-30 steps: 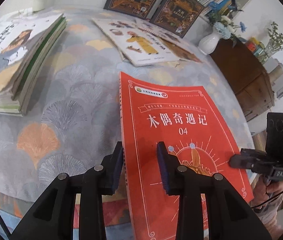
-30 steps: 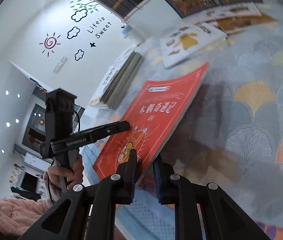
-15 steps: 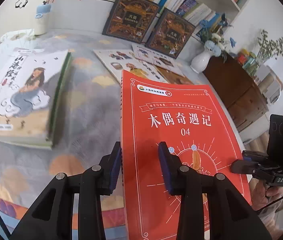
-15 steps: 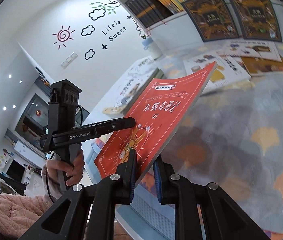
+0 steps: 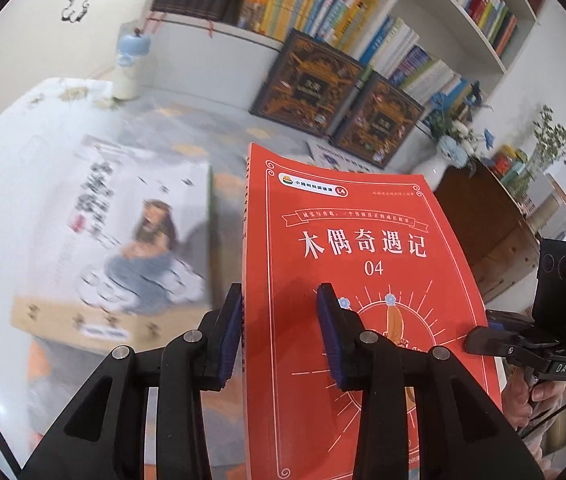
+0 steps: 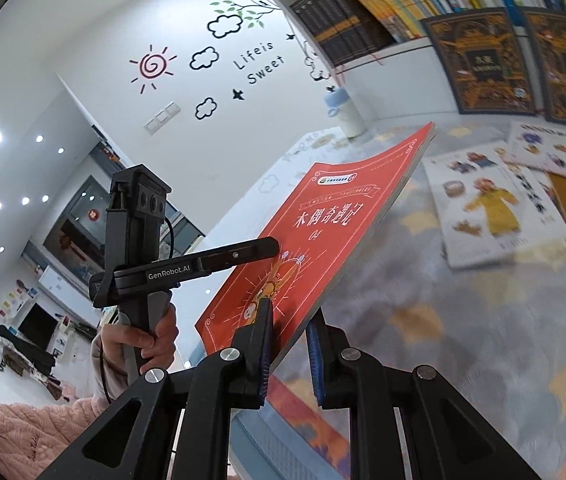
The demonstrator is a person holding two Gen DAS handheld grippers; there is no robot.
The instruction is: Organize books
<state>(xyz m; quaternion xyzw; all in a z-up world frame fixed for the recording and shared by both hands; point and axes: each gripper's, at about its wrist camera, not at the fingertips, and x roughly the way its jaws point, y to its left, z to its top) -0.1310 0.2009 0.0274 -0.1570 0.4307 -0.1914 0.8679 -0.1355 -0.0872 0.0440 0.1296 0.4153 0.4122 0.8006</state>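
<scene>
Bookshelf [image 5: 363, 32] behind, red paperback [image 5: 355, 280] tilted, apparently bowed

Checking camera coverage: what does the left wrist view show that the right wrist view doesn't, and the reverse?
Left wrist only: a pile of books with a white cover on top, a wooden cabinet and a vase of flowers.

Right wrist only: wall stickers reading "Life is Sweet" in full, wall switches, and picture books lying flat on the patterned table.

Both: the red book, gripped at its near edge by the right gripper with the left gripper at its spine, the bookshelf, two dark ornate books and a white bottle with a blue lid.
</scene>
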